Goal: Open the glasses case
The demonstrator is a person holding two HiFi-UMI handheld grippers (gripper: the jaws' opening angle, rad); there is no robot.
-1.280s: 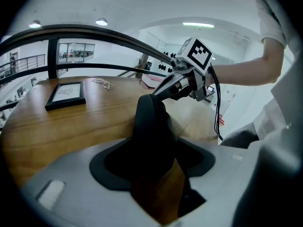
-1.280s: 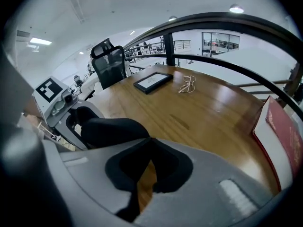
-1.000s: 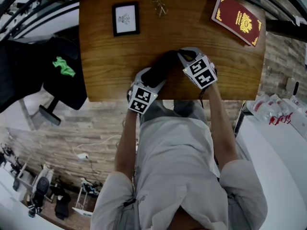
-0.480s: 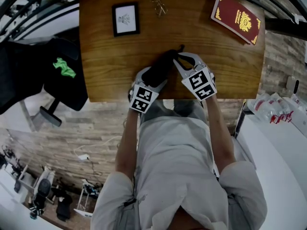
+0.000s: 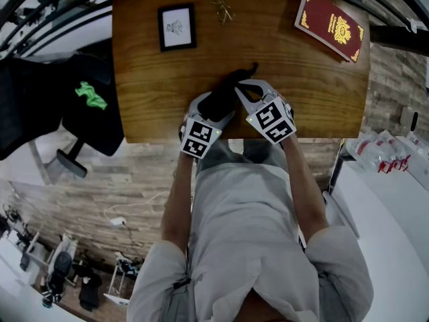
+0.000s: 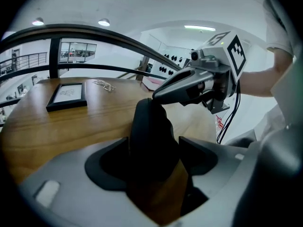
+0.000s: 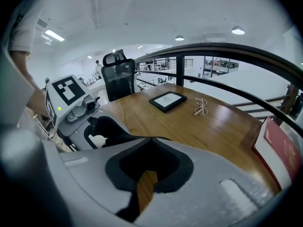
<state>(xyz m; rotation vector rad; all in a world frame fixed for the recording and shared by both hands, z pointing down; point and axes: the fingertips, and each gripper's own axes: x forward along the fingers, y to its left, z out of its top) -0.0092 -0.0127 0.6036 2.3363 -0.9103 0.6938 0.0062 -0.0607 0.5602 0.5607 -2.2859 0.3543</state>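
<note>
A black soft glasses case [image 5: 224, 92] lies slantwise near the front edge of the wooden table [image 5: 154, 79]. My left gripper [image 5: 213, 109] grips its near end. The case [image 6: 149, 136] fills the gap between both pads, and the jaws have just been opening wider around it. My right gripper [image 5: 241, 86] is shut on the case's flap at the far end. In the left gripper view the right gripper [image 6: 155, 97] pinches the top of the case. In the right gripper view the jaws [image 7: 150, 141] are closed, with the black case [image 7: 113, 129] trailing left from their tips.
A black picture frame [image 5: 177, 27] and wire-rimmed glasses [image 5: 220, 5] lie at the back of the table. A red booklet [image 5: 332, 25] sits at the back right. A black office chair [image 5: 80, 106] stands left of the table, and a dark railing curves behind it.
My right gripper has drawn back toward the person and left, pulling the flap, whose tip now sticks up past the case. The left gripper stayed put.
</note>
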